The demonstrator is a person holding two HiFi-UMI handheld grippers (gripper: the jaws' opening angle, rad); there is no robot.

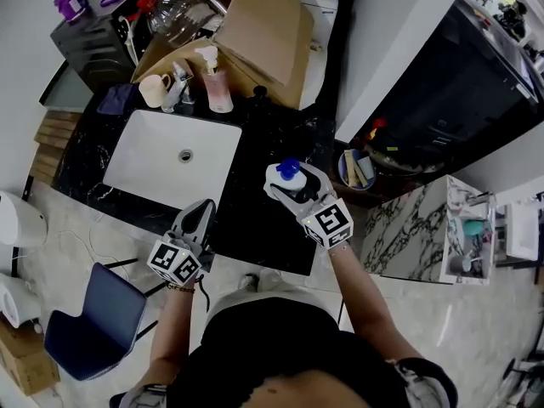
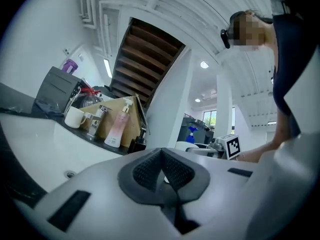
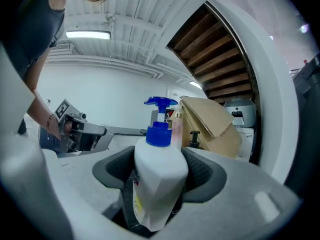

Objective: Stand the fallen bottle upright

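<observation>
A white bottle point(image 1: 286, 177) with a blue pump top stands upright between the jaws of my right gripper point(image 1: 295, 189), which is shut on its body, over the black counter point(image 1: 255, 228) to the right of the sink. The right gripper view shows the bottle point(image 3: 157, 169) filling the space between the dark pads point(image 3: 205, 176). Whether its base rests on the counter is hidden. My left gripper point(image 1: 201, 214) hangs at the counter's front edge, shut with nothing in it; its pads point(image 2: 176, 171) meet in the left gripper view.
A white sink basin point(image 1: 140, 164) is set in the counter on the left. Behind it stand a cup point(image 1: 155, 89), a faucet point(image 1: 178, 83), a pink pump bottle point(image 1: 218, 87) and a cardboard box point(image 1: 259, 32). A blue chair point(image 1: 92, 320) is at the lower left.
</observation>
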